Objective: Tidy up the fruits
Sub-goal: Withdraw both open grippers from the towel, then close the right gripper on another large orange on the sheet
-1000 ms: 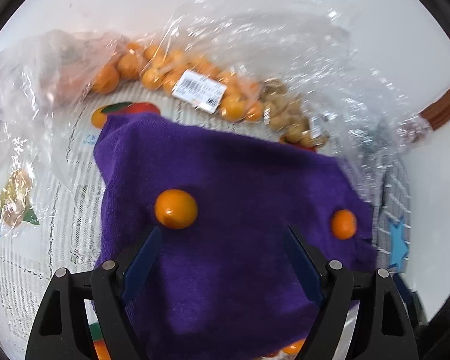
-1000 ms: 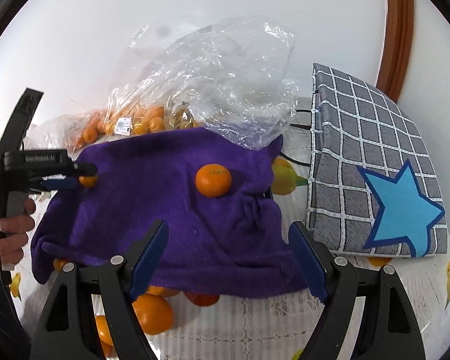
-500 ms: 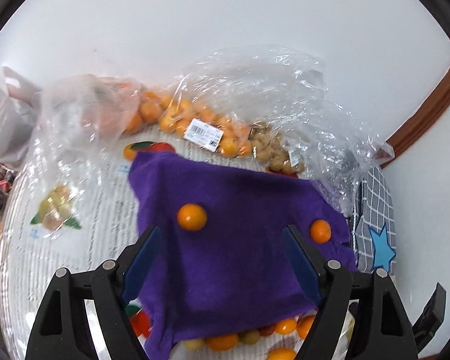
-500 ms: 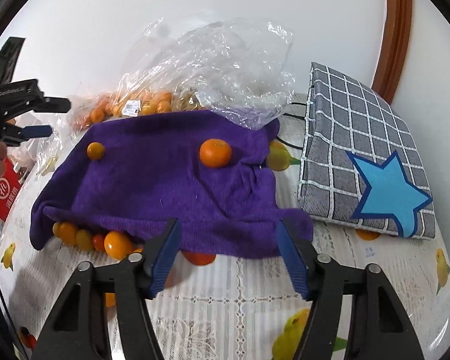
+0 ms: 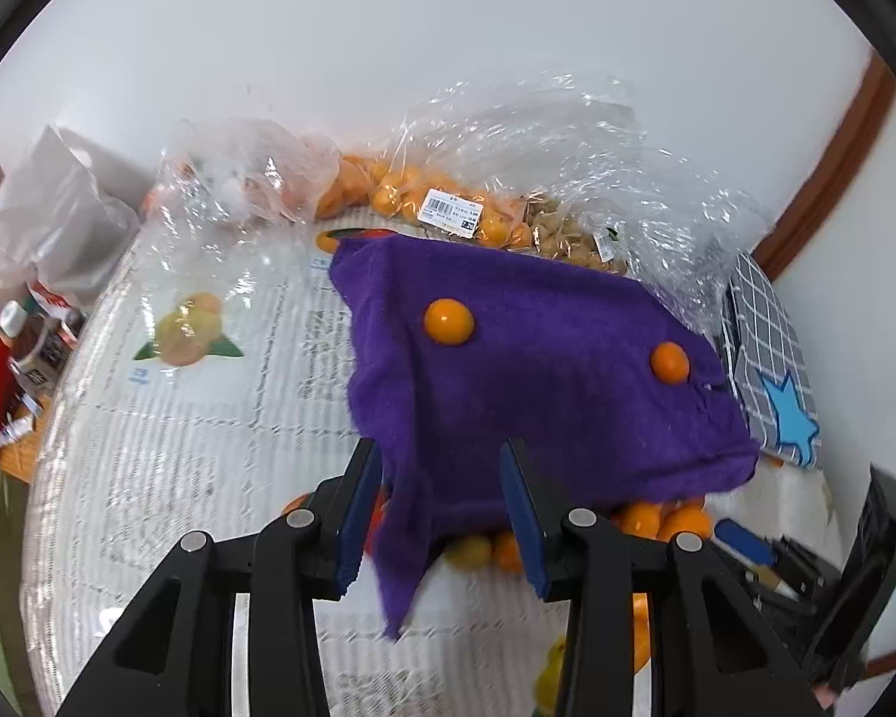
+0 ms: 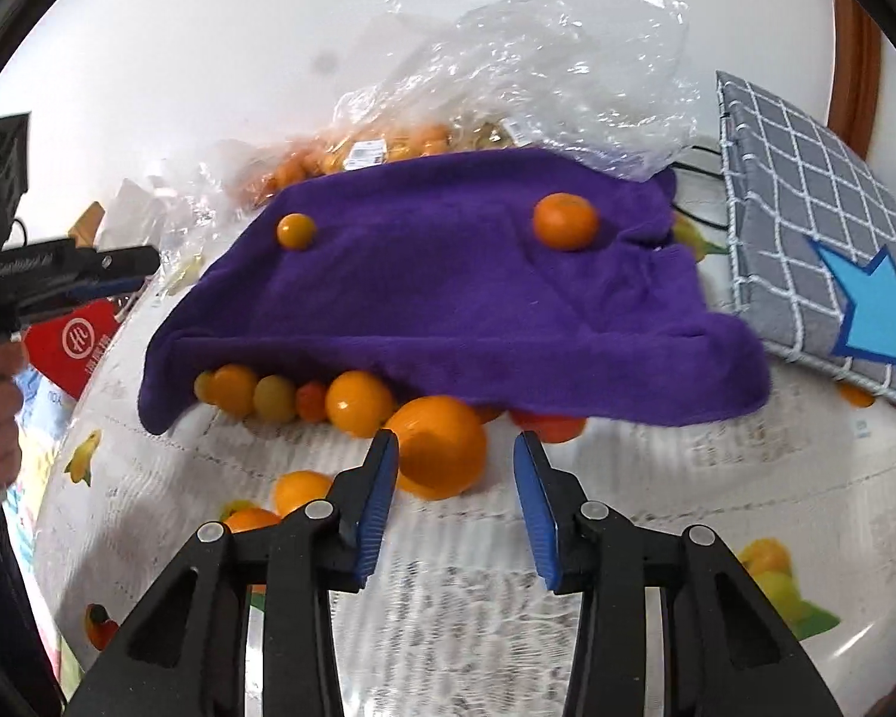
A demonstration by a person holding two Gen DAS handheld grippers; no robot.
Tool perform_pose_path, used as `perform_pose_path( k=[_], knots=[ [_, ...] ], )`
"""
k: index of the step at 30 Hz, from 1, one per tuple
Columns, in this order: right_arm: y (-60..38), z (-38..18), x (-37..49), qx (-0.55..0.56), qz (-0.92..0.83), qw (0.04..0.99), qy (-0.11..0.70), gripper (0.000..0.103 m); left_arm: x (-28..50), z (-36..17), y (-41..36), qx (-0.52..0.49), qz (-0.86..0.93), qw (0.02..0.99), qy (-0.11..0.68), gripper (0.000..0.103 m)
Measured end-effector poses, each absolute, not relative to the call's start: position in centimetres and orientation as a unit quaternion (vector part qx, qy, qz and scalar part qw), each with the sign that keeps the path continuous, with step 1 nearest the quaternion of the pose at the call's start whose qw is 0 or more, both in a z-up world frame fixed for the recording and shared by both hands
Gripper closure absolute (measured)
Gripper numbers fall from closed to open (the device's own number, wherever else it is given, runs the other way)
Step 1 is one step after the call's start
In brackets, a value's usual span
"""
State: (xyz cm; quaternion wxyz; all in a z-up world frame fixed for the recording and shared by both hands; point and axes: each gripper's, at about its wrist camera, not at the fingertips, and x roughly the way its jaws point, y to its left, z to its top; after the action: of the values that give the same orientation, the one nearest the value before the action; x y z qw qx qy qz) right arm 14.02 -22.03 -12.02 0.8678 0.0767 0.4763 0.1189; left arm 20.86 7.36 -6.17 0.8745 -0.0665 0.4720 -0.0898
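A purple towel (image 5: 543,370) (image 6: 448,299) lies draped over a pile of fruit. Two small oranges sit on top of it: one at the left (image 5: 448,322) (image 6: 296,231), one at the right (image 5: 669,361) (image 6: 565,221). More oranges (image 6: 352,403) peek out under the towel's near edge, and a big orange (image 6: 442,448) lies just ahead of my right gripper (image 6: 454,478). That gripper is open and empty. My left gripper (image 5: 442,496) is open, with the towel's hanging corner between its fingers, not clamped.
Clear plastic bags of oranges and nuts (image 5: 478,221) lie against the wall behind the towel. A grey checked pouch with a blue star (image 6: 818,251) lies to the right. A red packet (image 6: 71,346) and jars (image 5: 42,334) sit at the table's left edge.
Both grippers pulled back and lowered toward the towel's near edge. Both have narrowed their opening. More oranges under the towel's edge now show.
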Motion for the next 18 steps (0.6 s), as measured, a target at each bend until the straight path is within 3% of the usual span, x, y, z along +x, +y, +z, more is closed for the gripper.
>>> perform_pose_path(
  k=[9, 18],
  knots=[
    [-20.0, -13.7, 14.7, 0.049, 0.114, 0.863, 0.489, 0.060, 16.0, -5.9, 8.1, -0.016, -0.068, 0.886, 0.458, 0.065],
    [-20.0, -14.4, 14.7, 0.037, 0.109, 0.863, 0.492, 0.062, 13.7, -7.7, 8.8, -0.037, -0.074, 0.876, 0.476, 0.065]
  ],
)
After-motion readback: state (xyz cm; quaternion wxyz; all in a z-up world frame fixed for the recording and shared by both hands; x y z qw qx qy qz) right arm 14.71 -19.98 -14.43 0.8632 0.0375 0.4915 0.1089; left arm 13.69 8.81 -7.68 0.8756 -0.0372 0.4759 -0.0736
